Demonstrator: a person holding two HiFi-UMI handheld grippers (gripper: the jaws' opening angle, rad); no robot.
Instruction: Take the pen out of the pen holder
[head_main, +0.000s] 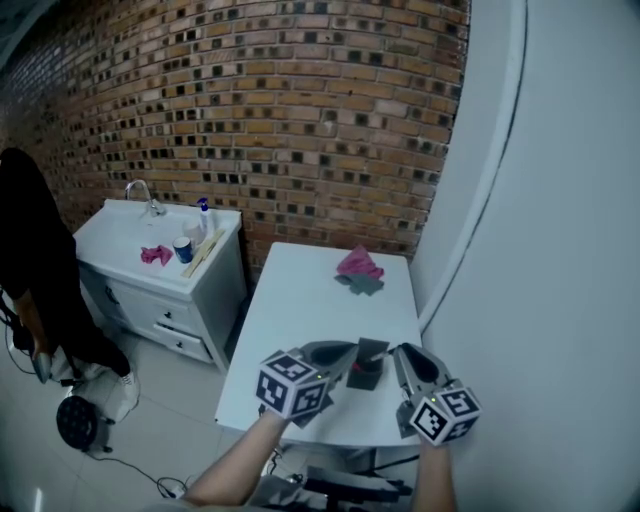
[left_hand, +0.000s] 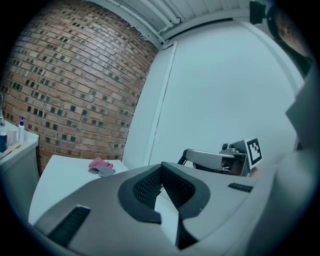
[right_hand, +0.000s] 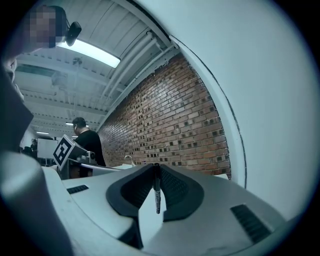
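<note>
A dark pen holder (head_main: 370, 352) stands near the front edge of the white table (head_main: 300, 300). My left gripper (head_main: 350, 352) reaches in from the left, its tips right beside the holder; in the left gripper view its jaws (left_hand: 161, 168) meet at the tips with nothing between them. To the holder's right, my right gripper (head_main: 401, 354) is level. In the right gripper view it (right_hand: 156, 169) is shut on a thin dark pen (right_hand: 157, 192), pinched at the tips and running back between the pads. The pen is too small to make out in the head view.
Pink and grey cloths (head_main: 359, 271) lie at the table's far end. A white sink cabinet (head_main: 160, 265) with a tap, bottle and cup stands to the left, with a person in black (head_main: 30, 260) beside it. A white wall (head_main: 540, 250) runs along the table's right side, and a brick wall stands behind.
</note>
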